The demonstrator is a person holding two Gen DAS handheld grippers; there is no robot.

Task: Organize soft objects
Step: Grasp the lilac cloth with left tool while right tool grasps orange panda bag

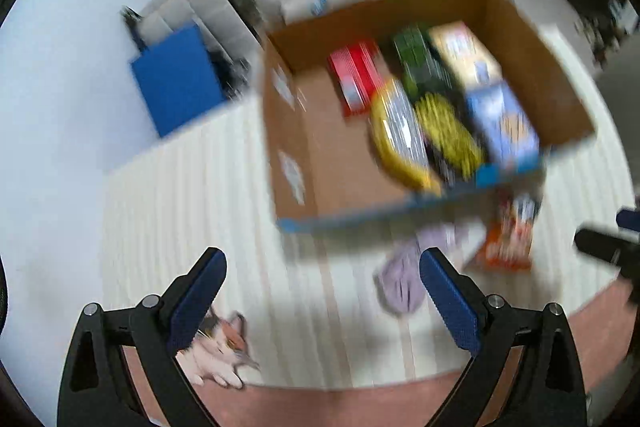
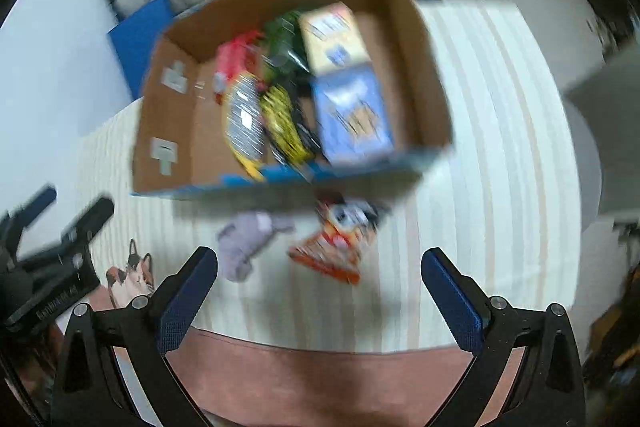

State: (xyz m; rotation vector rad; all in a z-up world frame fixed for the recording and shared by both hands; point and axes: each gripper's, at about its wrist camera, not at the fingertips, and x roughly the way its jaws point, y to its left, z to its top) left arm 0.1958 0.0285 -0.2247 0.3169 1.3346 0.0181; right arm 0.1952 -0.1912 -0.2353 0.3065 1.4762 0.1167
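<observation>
Hand-held gripper — lavender cloth just ahead-left

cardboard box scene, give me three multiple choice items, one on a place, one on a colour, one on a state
1. Where does the orange snack bag lie?
A. inside the box
B. on the mat in front of the box
C. in the right gripper

2. What colour is the soft cloth beside that bag?
A. lilac
B. red
C. green

3. How does the left gripper stand?
A. shut on the cloth
B. shut on nothing
C. open

Answers: 1 B, the bag rests on the striped mat below the box edge. 2 A, it shows pale purple in both views. 3 C, its fingers are spread wide with nothing between them.
</observation>
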